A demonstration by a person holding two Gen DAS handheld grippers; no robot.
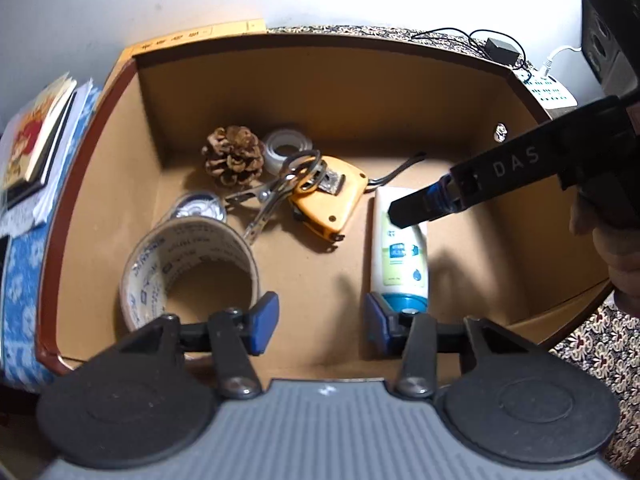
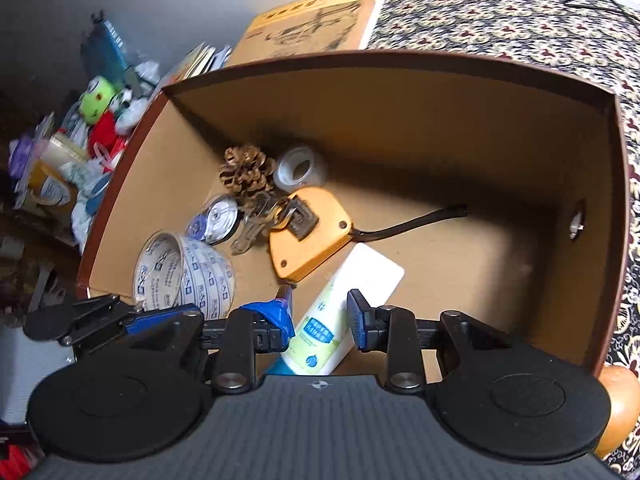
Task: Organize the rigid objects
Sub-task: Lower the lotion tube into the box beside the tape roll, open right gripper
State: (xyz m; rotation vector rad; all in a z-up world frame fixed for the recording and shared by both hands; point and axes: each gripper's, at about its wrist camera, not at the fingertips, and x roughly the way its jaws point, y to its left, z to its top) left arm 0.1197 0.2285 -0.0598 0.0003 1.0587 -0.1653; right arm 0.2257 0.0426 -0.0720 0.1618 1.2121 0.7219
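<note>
Patterned cloth [image 2: 500, 20]; book [image 2: 316, 24]; green plush toy [image 2: 96, 100]; charger with cable [image 1: 502, 50].

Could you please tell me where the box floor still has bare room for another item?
The box floor is bare right of the tube, toward the right wall. The left is crowded: tape roll, pine cone, tape measure.

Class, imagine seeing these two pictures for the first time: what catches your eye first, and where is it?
An open cardboard box fills both views. A white tube lies on its floor, between the open right gripper's fingers. To its left lie an orange tape measure, a pine cone and a big tape roll.
</note>
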